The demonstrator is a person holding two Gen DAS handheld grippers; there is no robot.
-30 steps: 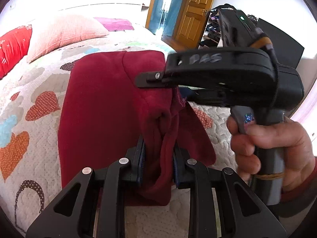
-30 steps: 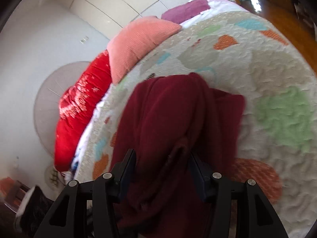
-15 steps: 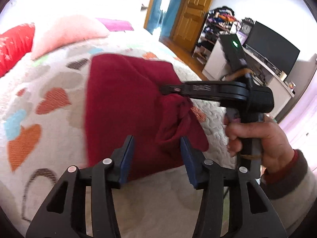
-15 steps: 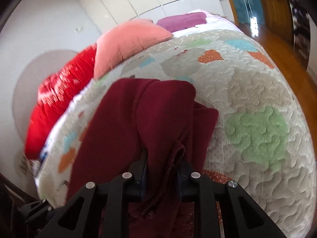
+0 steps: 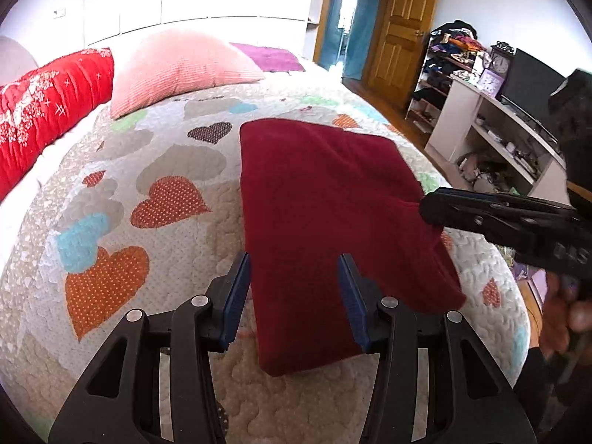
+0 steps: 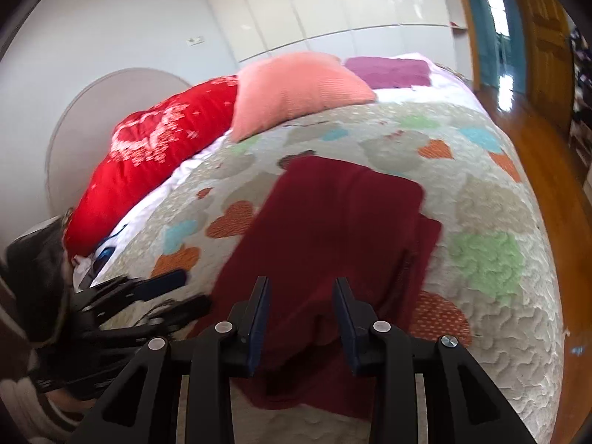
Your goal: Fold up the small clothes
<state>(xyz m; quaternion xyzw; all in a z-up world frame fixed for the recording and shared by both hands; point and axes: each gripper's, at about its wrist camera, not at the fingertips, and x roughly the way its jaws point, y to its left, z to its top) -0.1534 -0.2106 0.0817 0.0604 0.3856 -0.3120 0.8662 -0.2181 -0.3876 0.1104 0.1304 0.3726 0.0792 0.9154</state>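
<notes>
Left gripper (image 5: 294,296) & right gripper (image 6: 300,320): both jaws apart, holding nothing, above near edge of the maroon garment (image 5: 333,214), which lies folded flat on the heart quilt (image 5: 148,199). Fold looks laid, grip released. Next: prob. re-grip an edge for another fold, or smooth the side flap.

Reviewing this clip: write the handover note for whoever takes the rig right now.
Left gripper: open, empty, above the near edge of the garment.
Right gripper: open, empty, over the garment's near right part.
Garment: dark red, lying on the quilt as a rough rectangle, with a lower layer sticking out along its right side.
Done: side folded in, cloth let go.
Left: tidy the right side, fold shorter.
</notes>
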